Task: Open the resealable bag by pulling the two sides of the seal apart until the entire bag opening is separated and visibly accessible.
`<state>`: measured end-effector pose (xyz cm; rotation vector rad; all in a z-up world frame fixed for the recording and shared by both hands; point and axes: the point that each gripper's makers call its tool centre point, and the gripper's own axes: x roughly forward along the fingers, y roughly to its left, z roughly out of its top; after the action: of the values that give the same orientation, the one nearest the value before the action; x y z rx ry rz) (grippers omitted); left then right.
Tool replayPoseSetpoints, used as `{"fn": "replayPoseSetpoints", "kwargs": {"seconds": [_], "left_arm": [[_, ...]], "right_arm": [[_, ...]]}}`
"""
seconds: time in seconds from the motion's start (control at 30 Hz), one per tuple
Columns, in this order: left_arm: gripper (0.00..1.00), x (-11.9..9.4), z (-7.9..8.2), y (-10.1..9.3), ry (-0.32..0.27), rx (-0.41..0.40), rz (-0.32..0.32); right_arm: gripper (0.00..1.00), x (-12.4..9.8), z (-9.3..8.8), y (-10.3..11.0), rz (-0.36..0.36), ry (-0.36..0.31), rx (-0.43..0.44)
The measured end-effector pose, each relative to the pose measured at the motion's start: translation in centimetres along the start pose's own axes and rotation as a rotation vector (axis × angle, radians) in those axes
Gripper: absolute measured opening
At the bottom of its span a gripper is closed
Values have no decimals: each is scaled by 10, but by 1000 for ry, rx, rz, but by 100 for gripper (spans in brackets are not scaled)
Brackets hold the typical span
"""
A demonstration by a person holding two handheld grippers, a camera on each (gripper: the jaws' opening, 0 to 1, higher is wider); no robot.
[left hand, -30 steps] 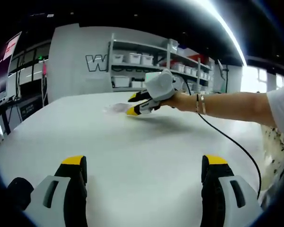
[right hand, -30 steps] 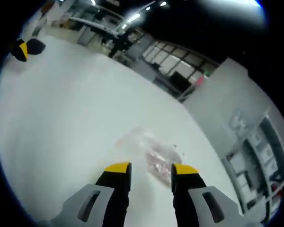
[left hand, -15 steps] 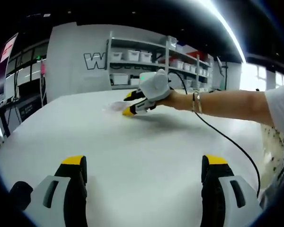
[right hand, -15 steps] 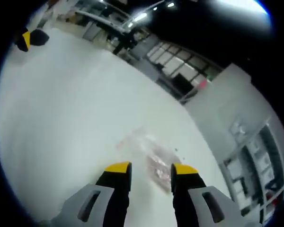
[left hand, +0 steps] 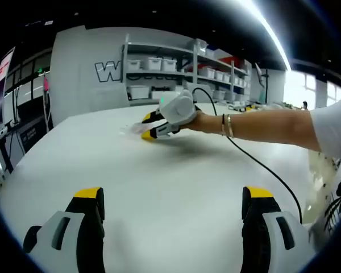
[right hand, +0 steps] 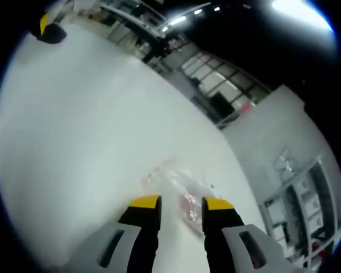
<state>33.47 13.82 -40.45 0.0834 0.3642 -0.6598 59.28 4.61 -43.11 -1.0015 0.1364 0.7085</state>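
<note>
Clear resealable bag (right hand: 179,187) lies flat (pinkish contents) on table.

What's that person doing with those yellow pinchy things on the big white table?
A person holds a gripper in each hand and is about to open a clear plastic bag lying flat on the white table. The right gripper is down at the bag, its jaws a little apart with the bag's near end between the tips, not yet clamped. The left gripper waits farther back over the table, jaws wide open and holding nothing. The bag looks closed.

Left claw (left hand: 173,196) is hovering with jaws spread wide; right claw (right hand: 181,203) is reaching out on a bare forearm (left hand: 267,126), jaws parted narrowly.
</note>
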Motion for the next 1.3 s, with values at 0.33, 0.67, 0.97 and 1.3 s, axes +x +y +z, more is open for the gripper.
{"fn": "replayPoseSetpoints", "kwargs": {"seconds": [0.33,0.67,0.97,1.3], "left_arm": [[100,-8,4,0,-14,-3,-4],[100,-10,9,1,-19,5,-1],[100,-10,9,4,-11,8,-1],[100,-11,10,3,-12,12,-4]], "right_arm": [[22,5,4,4,2,-8,-3],[14,7,6,8,16,-18,29],[4,7,8,16,40,-30,55],[0,10,6,17,53,-22,79]]}}
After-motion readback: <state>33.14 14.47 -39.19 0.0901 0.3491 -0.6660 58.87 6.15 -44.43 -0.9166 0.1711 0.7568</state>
